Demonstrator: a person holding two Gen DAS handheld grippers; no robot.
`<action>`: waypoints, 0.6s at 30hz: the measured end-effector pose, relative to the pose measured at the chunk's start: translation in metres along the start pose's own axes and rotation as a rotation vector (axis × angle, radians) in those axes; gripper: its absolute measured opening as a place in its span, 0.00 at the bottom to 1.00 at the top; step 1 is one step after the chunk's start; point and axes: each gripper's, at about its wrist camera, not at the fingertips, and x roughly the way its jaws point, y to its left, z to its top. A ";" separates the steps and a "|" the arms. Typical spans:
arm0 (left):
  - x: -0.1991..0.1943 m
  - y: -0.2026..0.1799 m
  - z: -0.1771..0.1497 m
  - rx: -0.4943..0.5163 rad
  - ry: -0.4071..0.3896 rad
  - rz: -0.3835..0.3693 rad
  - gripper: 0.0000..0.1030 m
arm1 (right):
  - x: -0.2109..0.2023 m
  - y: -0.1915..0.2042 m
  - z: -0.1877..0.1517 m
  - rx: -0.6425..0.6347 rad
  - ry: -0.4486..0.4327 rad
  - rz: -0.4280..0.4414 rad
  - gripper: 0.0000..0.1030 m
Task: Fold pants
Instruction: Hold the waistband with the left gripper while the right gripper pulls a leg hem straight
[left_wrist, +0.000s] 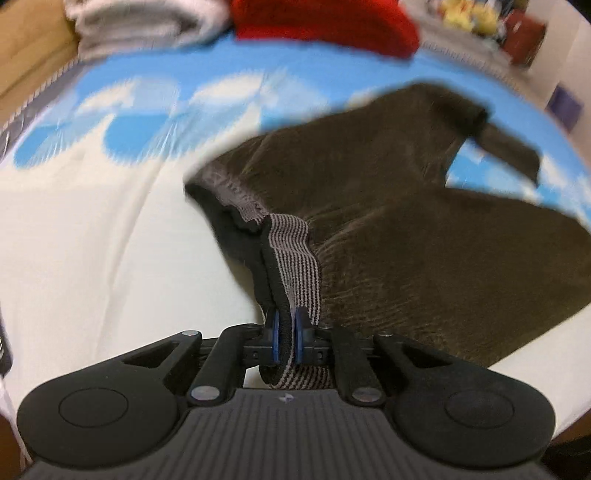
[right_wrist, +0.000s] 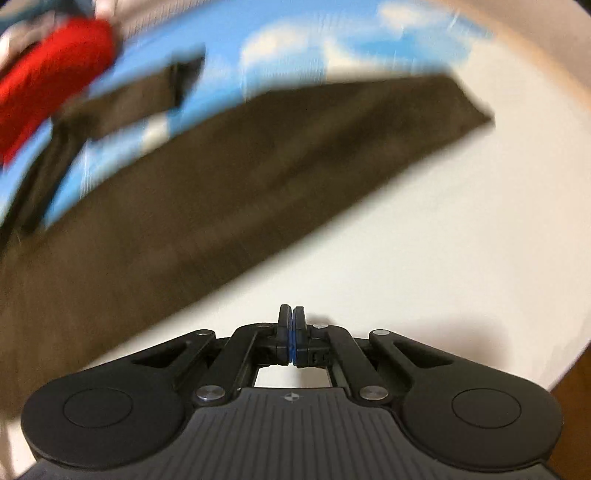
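Dark olive-brown pants (left_wrist: 388, 229) lie spread on a bed sheet printed with blue sky and white clouds. My left gripper (left_wrist: 286, 325) is shut on their grey-striped elastic waistband (left_wrist: 293, 254), which runs up from between the blue pads and is lifted off the sheet. In the right wrist view one long pant leg (right_wrist: 221, 177) stretches diagonally across the sheet toward a hem at the upper right. My right gripper (right_wrist: 291, 325) is shut with nothing between its pads, hovering over bare white sheet just beside the leg's lower edge.
A red garment (left_wrist: 325, 26) and a grey-white folded cloth (left_wrist: 147, 26) sit at the far side of the bed sheet (left_wrist: 92, 240). Small colourful items (left_wrist: 476, 18) lie at the far right. The red garment (right_wrist: 48, 74) also shows top left in the right wrist view.
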 end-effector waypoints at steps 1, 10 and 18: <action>0.004 0.008 -0.003 -0.015 0.039 0.022 0.10 | -0.002 -0.004 -0.001 -0.011 -0.008 0.004 0.00; -0.017 0.012 0.007 -0.126 0.000 0.034 0.48 | -0.026 -0.074 0.015 0.274 -0.319 0.074 0.30; 0.043 0.008 0.010 -0.169 0.146 0.014 0.70 | 0.022 -0.097 0.056 0.409 -0.335 0.043 0.37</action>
